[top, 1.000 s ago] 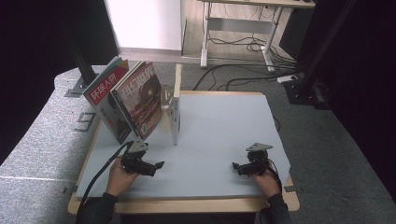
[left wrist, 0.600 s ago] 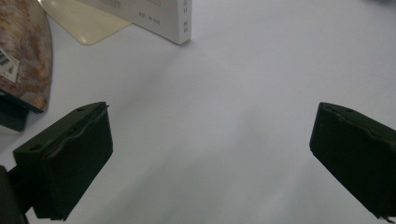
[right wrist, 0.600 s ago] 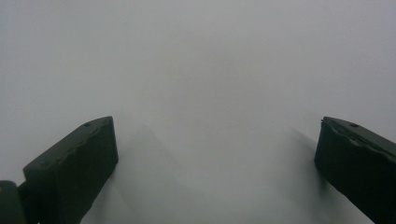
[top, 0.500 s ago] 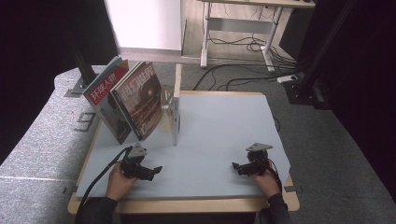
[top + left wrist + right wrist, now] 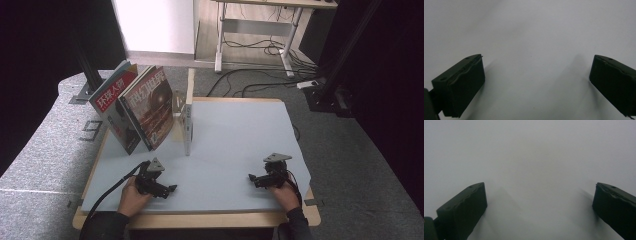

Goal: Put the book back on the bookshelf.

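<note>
Two magazines lean against a metal bookend point(image 5: 187, 125) at the table's back left: one with a dark reddish cover point(image 5: 150, 107), and behind it one with a red title band point(image 5: 112, 95). My left gripper point(image 5: 170, 189) rests low on the grey table top point(image 5: 235, 135) near the front left, jaws wide apart with nothing between them. In the left gripper view the left gripper point(image 5: 536, 82) faces bare grey surface. My right gripper point(image 5: 251, 178) lies near the front right, also open and empty. The right gripper point(image 5: 539, 205) likewise looks onto plain grey table in its own view.
The table's wooden front edge point(image 5: 200, 219) runs just below both hands. Behind the table stand a white panel point(image 5: 155, 25) and a desk frame point(image 5: 255, 35) with cables point(image 5: 260, 82) on the floor. A black stand point(image 5: 330, 95) sits at the right.
My left gripper has drawn back a little toward the front edge and turned slightly. The right gripper has stayed put.
</note>
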Tool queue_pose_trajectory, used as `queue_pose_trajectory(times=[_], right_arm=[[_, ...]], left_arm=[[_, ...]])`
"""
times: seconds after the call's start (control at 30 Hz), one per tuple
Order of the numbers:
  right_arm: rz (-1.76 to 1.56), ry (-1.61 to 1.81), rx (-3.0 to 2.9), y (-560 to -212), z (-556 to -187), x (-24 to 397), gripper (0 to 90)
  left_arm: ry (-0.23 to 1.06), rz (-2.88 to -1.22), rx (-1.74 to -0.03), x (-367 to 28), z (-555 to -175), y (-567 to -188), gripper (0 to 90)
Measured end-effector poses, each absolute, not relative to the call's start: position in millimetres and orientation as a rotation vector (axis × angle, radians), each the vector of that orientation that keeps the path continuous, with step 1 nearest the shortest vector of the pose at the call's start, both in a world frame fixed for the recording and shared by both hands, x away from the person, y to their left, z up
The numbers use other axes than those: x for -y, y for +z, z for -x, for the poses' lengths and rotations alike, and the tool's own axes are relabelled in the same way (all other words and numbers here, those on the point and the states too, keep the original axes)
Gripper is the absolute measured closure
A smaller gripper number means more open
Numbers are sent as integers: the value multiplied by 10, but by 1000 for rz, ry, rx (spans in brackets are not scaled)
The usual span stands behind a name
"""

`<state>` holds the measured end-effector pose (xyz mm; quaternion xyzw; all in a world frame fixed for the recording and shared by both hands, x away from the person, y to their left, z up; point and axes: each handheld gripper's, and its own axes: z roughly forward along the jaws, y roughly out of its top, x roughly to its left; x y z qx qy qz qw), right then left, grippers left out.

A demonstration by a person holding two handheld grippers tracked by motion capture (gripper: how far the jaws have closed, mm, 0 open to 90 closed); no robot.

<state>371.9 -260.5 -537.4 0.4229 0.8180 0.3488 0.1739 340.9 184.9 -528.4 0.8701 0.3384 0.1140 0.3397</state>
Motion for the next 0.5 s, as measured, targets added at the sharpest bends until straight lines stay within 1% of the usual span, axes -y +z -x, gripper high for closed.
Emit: queue_pose_trajectory(times=[0.07,0.5], right_arm=[[-1200,989,-2319,-5374,-3718,2604,0],[-1197,989,-2320,-5375,-3719,2608,0]], left_arm=[[322,-2280,-877,-1828,-3397,-5288,5],[318,-2280,-878,-1827,-3400,-5290,2]])
